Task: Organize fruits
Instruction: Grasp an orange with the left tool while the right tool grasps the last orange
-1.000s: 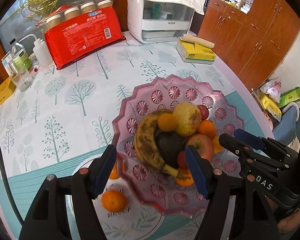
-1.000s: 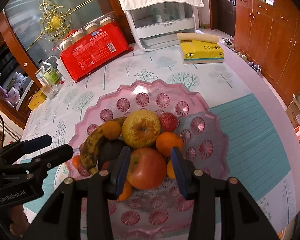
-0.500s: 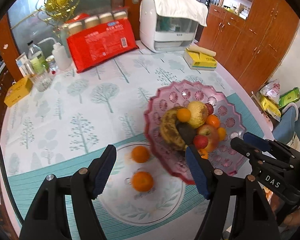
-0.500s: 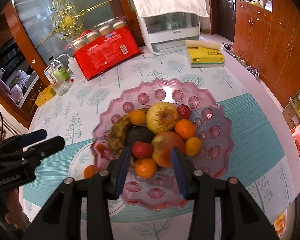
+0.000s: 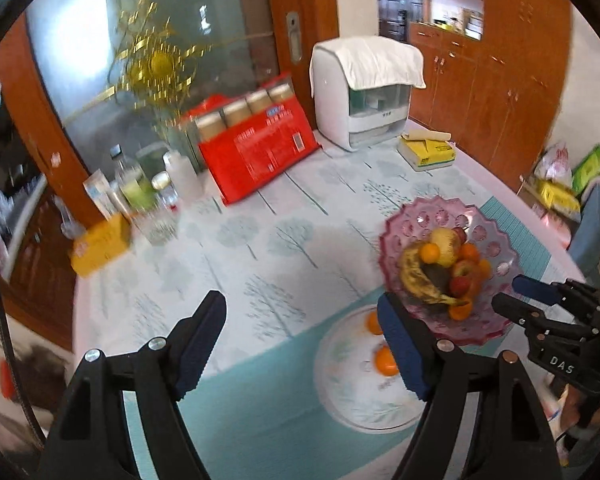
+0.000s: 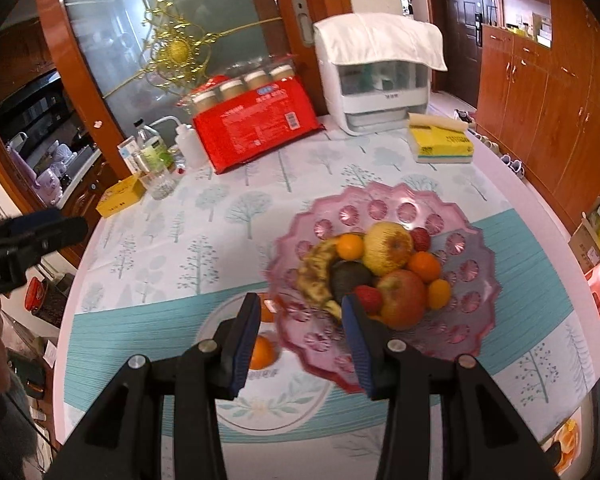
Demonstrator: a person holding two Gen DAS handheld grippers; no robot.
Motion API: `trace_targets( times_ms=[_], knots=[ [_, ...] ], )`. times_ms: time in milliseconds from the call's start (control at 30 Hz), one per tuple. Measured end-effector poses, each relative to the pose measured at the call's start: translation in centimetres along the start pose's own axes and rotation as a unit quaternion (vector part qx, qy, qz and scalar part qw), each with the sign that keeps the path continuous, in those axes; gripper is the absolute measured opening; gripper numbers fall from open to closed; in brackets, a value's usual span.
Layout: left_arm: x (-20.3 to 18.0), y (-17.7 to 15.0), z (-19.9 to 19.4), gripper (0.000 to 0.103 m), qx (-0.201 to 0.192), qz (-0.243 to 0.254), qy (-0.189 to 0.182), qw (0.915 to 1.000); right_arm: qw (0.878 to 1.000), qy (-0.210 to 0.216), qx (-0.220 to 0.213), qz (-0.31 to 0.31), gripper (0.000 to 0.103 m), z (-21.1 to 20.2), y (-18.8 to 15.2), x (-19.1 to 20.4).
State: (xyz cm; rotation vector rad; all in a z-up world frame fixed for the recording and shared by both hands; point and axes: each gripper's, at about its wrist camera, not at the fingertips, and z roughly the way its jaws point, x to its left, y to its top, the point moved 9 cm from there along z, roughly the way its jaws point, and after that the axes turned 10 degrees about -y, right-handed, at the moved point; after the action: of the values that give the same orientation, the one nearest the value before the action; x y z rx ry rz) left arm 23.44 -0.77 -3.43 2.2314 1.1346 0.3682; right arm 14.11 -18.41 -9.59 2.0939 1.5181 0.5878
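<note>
A pink scalloped fruit bowl (image 6: 472,292) holds a spotted banana (image 6: 314,274), a yellow apple (image 6: 388,246), a red apple (image 6: 404,298), a strawberry, a dark avocado and several small oranges. It also shows in the left wrist view (image 5: 496,240). Beside it lies a white plate (image 6: 268,404) with two oranges (image 6: 262,352). My right gripper (image 6: 300,340) is open and empty, held above the bowl's near left rim. My left gripper (image 5: 300,344) is open and empty, high above the table left of the plate (image 5: 352,396).
At the back of the tree-print table stand a red package with jars (image 6: 256,124), a white appliance (image 6: 376,84), a yellow tissue pack (image 6: 440,140), bottles (image 6: 152,156) and a yellow box (image 6: 120,198). Wooden cabinets line the right side.
Both grippers have pulled back and up from the bowl. The left one has also swung to the left, so the bowl now sits at its right. Both stay open.
</note>
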Motion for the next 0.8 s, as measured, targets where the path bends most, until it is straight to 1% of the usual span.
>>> trace_targets(
  times_ms=[67, 133, 200, 300, 400, 467, 500, 633, 700, 767, 800],
  knots=[
    [1.0, 1.1, -1.1, 0.078, -0.008, 0.032, 0.010, 0.9994, 1.000, 0.002, -0.005, 0.000, 0.043, -0.5, 0.1, 1.1],
    [1.4, 2.0, -1.5, 0.083, -0.014, 0.060, 0.017, 0.9979, 1.000, 0.003, -0.008, 0.001, 0.043, -0.7, 0.0, 2.1],
    [1.6, 2.5, -1.5, 0.084, -0.017, 0.084, 0.018, 0.9962, 1.000, 0.001, -0.009, 0.003, 0.043, -0.6, -0.4, 3.0],
    [1.2, 2.5, -0.1, 0.084, -0.008, 0.129, 0.006, 0.9916, 1.000, -0.009, -0.011, 0.010, 0.043, -0.2, -1.0, 4.0],
    [0.1, 1.3, 3.0, 0.084, 0.019, 0.177, -0.024, 0.9838, 1.000, -0.015, -0.006, 0.022, 0.043, 0.4, -2.2, 4.6],
    [-1.1, -0.1, 6.1, 0.084, 0.046, 0.212, -0.051, 0.9749, 0.999, -0.020, 0.002, 0.031, 0.043, 1.0, -3.1, 4.9],
    [-1.5, -0.7, 7.0, 0.084, 0.054, 0.222, -0.058, 0.9718, 0.999, -0.022, 0.005, 0.037, 0.043, 1.3, -3.6, 5.0],
    [-3.7, -3.6, 12.1, 0.084, 0.095, 0.276, -0.110, 0.9502, 0.998, -0.025, 0.023, 0.059, 0.043, 3.3, -6.1, 5.4],
    [-4.7, -4.6, 14.1, 0.084, 0.111, 0.289, -0.135, 0.9414, 0.997, -0.026, 0.040, 0.067, 0.043, 4.6, -7.6, 5.7],
    [-5.6, -5.4, 16.2, 0.084, 0.126, 0.293, -0.155, 0.9350, 0.995, -0.028, 0.054, 0.073, 0.043, 5.9, -9.0, 6.0],
    [-5.9, -5.8, 17.0, 0.084, 0.131, 0.293, -0.160, 0.9335, 0.995, -0.028, 0.059, 0.075, 0.043, 6.4, -9.5, 6.1]
  ],
)
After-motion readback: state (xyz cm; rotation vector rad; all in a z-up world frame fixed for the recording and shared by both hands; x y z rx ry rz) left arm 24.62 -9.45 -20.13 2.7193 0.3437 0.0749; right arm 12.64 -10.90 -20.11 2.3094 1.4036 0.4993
